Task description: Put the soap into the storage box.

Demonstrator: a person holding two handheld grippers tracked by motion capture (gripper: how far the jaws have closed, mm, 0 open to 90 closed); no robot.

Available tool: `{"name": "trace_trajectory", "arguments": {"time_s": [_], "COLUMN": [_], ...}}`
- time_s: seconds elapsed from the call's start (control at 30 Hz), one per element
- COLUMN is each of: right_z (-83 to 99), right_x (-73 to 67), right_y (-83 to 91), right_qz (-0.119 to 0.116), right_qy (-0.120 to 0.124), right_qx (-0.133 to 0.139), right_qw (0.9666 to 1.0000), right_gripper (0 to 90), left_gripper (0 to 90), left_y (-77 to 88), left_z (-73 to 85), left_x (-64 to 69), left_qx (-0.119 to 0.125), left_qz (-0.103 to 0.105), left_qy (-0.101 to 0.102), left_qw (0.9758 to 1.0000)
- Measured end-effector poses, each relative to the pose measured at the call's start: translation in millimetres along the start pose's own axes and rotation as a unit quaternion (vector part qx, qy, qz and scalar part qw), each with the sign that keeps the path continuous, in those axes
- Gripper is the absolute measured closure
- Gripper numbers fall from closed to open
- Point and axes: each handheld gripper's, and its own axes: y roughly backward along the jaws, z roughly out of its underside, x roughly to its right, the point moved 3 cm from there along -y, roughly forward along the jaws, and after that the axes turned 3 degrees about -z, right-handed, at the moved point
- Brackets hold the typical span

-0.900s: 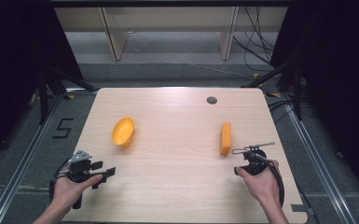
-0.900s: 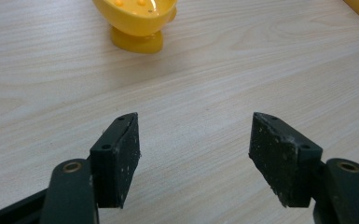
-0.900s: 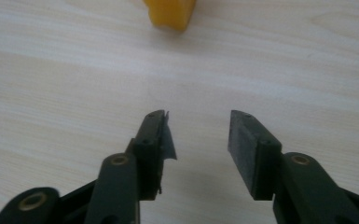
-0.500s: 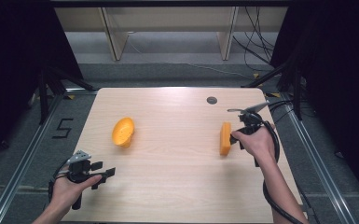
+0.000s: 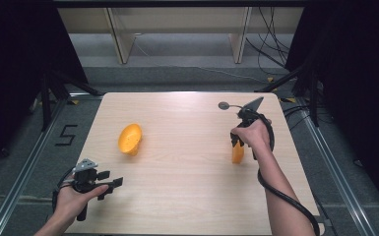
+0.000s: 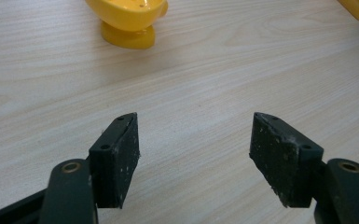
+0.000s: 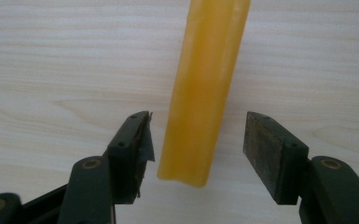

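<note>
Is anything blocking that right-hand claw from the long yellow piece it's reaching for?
Nothing visible. The right gripper has its jaws open on either side of the yellow piece, with only bare table around it.

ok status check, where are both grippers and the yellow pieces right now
Right gripper open, jaws either side of the yellow bar, not pressing. Left gripper open, nothing between its jaws, low over the table. Yellow cup piece untouched. Nothing in the way.
</note>
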Motion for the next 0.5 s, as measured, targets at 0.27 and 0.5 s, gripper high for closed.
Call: {"name": "trace_trajectory", "arguments": {"time_s": [0.27, 0.5], "right_z": [-9.0, -10.3], "right_x": [-5.8, -4.3], "right_y": [-18.8, -27.3], "right_qz": [0.011, 0.035], "right_qy": [-0.016, -0.029], "right_qx": [-0.010, -0.027], "right_qw": [0.9998, 0.9986], "right_gripper": [40.8, 45.9], "left_gripper": [32.6, 32.6], "left_y": [-0.5, -0.9], "left_z": [0.0, -0.2], "left_x": [0.5, 1.0], "left_qx": [-0.002, -0.001], "left_qz": [0.002, 0.004], "left_qy": [0.002, 0.003], "left_qw": [1.0000, 1.0000]}}
